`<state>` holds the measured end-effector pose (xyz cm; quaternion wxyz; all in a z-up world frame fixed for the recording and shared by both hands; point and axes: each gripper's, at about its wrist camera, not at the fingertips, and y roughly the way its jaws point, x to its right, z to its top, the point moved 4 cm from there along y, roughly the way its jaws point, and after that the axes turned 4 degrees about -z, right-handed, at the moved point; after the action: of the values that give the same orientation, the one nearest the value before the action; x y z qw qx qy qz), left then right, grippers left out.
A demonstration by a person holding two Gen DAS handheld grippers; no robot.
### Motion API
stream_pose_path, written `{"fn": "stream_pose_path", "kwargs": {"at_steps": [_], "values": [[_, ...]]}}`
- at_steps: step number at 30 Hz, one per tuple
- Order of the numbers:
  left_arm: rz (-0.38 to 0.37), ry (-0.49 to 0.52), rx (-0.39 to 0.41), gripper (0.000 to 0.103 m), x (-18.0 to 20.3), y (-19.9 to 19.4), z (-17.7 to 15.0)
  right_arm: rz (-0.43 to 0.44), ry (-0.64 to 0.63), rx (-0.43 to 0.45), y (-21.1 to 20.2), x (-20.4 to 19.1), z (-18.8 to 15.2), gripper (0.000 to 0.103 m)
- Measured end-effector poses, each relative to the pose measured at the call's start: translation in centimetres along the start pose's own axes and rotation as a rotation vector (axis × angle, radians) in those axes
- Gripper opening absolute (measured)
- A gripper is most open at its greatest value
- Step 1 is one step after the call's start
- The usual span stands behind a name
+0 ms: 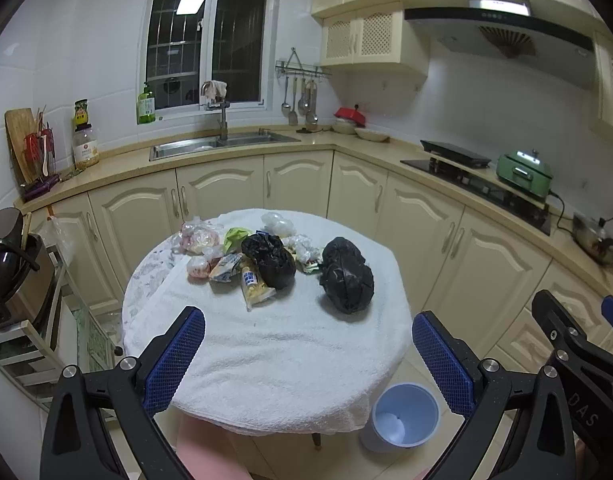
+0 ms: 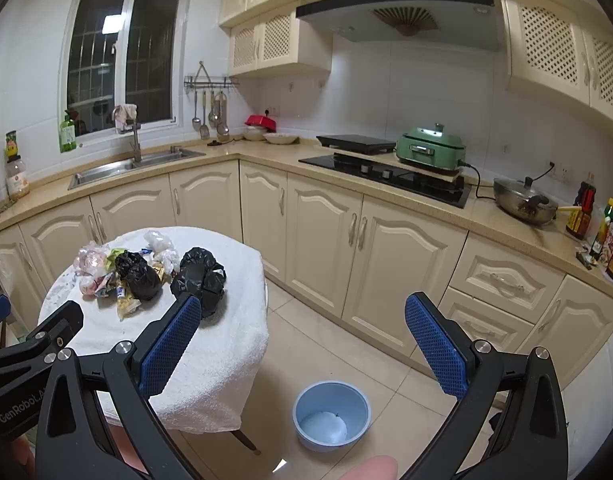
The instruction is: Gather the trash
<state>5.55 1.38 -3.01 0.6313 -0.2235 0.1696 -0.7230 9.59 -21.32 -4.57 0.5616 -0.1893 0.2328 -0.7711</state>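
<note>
A round table under a white towel (image 1: pixel 274 352) (image 2: pixel 226 340) carries a heap of trash. Two crumpled black bags lie there, the larger one (image 1: pixel 347 276) (image 2: pixel 200 276) on the right and a smaller one (image 1: pixel 271 260) (image 2: pixel 140 274) in the middle. Snack wrappers (image 1: pixel 255 286), pink and clear plastic bags (image 1: pixel 198 240) and a green scrap (image 1: pixel 235 237) surround them. A light-blue bin (image 1: pixel 404 416) (image 2: pixel 331 414) stands on the floor right of the table. My left gripper (image 1: pixel 308 360) hovers open over the table's near edge. My right gripper (image 2: pixel 302 350) is open above the floor, near the bin.
Cream cabinets and a beige counter wrap around behind, with a sink (image 1: pixel 222 144), a hob (image 2: pixel 386 176), a green electric pot (image 2: pixel 430 148) and a pan (image 2: pixel 524 200). A rack with a black appliance (image 1: pixel 6 268) stands left of the table. A person's leg (image 1: pixel 210 452) shows below.
</note>
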Motion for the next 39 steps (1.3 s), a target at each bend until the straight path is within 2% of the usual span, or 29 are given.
{"fn": "stream_pose_path", "kwargs": {"at_steps": [7,15,24,28,35,39], "values": [[-0.007,-0.003,-0.068,0.102,-1.9,2.4,0.3,-0.01,-0.008,-0.052,1.5,-1.7,-0.4,0.103],[-0.014,-0.051,-0.156,0.102,-6.5,6.4,1.5,-0.011,-0.054,-0.135,4.1,-6.1,-1.1,0.103],[-0.035,-0.111,-0.253,0.102,-12.9,12.3,2.3,-0.029,-0.101,-0.222,7.8,-12.3,-1.9,0.103],[-0.009,-0.125,-0.267,0.102,-16.0,15.3,2.6,-0.011,-0.11,-0.26,9.7,-15.3,-2.3,0.103],[-0.01,-0.166,-0.374,0.102,-21.1,20.7,1.8,0.03,-0.122,-0.326,13.5,-20.7,-2.9,0.103],[0.024,-0.177,-0.389,0.1,-23.4,23.6,1.7,0.058,-0.145,-0.353,16.0,-23.5,-2.8,0.103]]}}
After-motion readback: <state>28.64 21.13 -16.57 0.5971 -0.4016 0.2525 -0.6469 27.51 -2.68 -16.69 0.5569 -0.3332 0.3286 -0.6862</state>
